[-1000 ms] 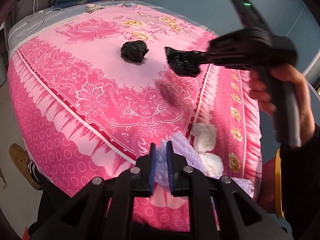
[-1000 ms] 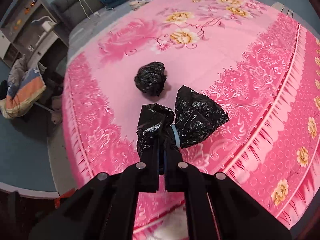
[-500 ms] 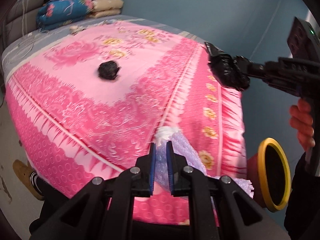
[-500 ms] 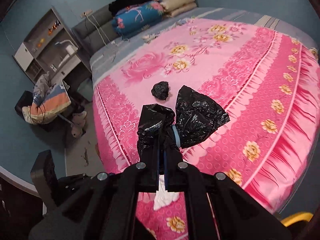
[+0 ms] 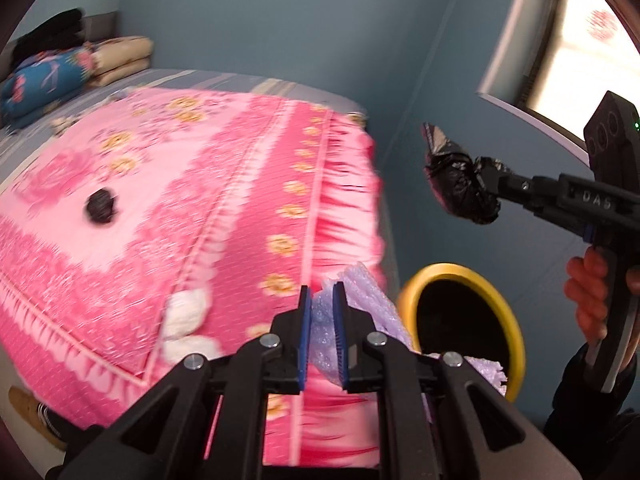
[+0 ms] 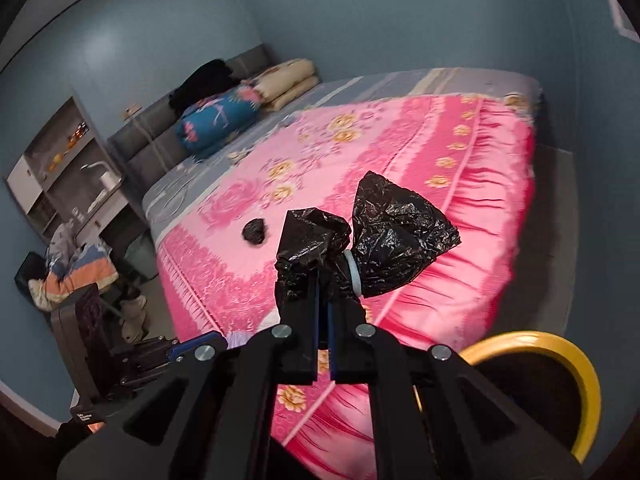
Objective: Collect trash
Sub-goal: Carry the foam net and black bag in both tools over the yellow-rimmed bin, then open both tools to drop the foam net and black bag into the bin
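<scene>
My left gripper (image 5: 322,334) is shut on a piece of purple bubble wrap (image 5: 368,308), held above the bed's near corner beside the yellow-rimmed bin (image 5: 460,316). My right gripper (image 6: 323,300) is shut on a crumpled black plastic bag (image 6: 384,236) and holds it in the air; in the left wrist view the bag (image 5: 460,188) hangs above the bin. The bin (image 6: 560,360) shows at the lower right of the right wrist view. A second black bag ball (image 5: 99,210) (image 6: 254,232) lies on the pink bedspread (image 5: 200,200). White crumpled tissues (image 5: 186,314) lie near the bed's front edge.
Folded blankets and pillows (image 6: 224,120) sit at the head of the bed. A shelf unit (image 6: 68,168) and a pile of clothes (image 6: 72,268) stand to the left. A blue wall and a window (image 5: 592,32) are to the right of the bed.
Both grippers have swung right, away from the bed. The black bag now hangs over the bin, and the bubble wrap has come nearer to the bin's rim.
</scene>
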Motion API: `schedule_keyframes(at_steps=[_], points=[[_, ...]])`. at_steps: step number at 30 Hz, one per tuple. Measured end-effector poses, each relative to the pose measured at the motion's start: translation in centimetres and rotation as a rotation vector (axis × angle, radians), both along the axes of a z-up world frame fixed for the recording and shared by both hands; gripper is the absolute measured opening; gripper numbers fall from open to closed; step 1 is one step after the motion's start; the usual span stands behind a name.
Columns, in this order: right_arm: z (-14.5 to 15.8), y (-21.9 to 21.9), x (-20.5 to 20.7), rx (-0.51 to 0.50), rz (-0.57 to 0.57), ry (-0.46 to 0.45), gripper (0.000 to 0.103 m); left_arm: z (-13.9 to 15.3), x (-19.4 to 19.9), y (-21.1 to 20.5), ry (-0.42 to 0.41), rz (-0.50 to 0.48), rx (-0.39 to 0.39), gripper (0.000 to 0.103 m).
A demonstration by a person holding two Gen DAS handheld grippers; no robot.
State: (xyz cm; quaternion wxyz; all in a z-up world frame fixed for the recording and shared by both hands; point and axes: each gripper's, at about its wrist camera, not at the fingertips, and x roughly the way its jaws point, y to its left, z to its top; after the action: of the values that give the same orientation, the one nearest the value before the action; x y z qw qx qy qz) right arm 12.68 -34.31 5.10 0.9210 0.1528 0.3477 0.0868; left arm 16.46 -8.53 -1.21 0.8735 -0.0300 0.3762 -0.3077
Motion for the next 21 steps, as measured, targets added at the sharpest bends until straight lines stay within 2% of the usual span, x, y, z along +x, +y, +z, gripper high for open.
schedule_keyframes(at_steps=[5, 9, 13, 21], points=[[1.2, -3.7, -4.6, -0.029, -0.149, -0.009, 0.004, 1.0, -1.5, -4.7, -0.028, -0.089, 0.001, 0.010], [0.9, -6.6, -6.8, -0.014, -0.233, 0.002, 0.004, 1.2, -2.7, -7.9, -0.027, -0.147, 0.001, 0.010], [0.1, -9.3, -8.4, 0.003, -0.294, 0.034, 0.004, 0.9, -3.9, -10.6, -0.032, -0.192, 0.021, 0.010], [-1.8, -13.1, -9.3, 0.045, -0.363, 0.060, 0.004, -0.9, -4.6, -13.8, 0.003, -0.217, 0.051, 0.011]])
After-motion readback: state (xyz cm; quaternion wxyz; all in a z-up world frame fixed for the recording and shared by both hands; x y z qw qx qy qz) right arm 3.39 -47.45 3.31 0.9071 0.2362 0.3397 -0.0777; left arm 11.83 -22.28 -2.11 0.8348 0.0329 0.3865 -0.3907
